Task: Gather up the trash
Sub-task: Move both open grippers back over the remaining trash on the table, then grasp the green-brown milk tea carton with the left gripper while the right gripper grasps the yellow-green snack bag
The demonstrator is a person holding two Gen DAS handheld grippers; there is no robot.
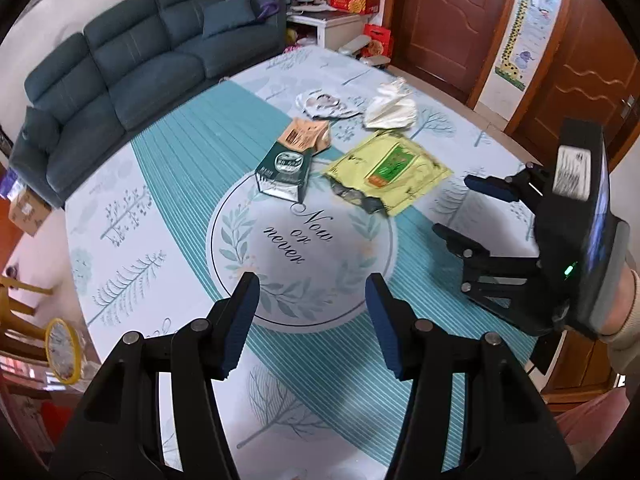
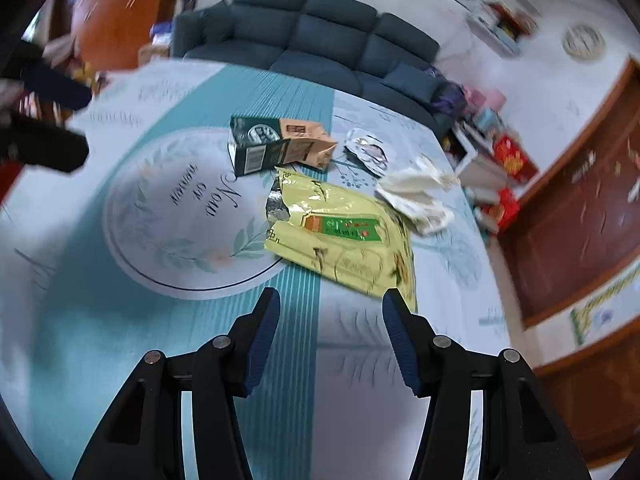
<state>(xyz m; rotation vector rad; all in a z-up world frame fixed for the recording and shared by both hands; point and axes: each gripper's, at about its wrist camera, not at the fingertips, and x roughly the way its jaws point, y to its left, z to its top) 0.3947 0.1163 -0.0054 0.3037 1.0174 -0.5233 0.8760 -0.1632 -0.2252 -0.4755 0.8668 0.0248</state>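
Trash lies on a patterned table cloth: a dark green carton, an orange packet behind it, a torn yellow bag, a silver foil wrapper and crumpled white paper. My left gripper is open and empty, well short of the carton. My right gripper is open and empty, its right finger near the yellow bag's near corner. It also shows in the left wrist view.
A dark blue sofa stands behind the table. Wooden doors and a white side table with boxes are at the right. A yellow racket and wooden chair lie at the left edge.
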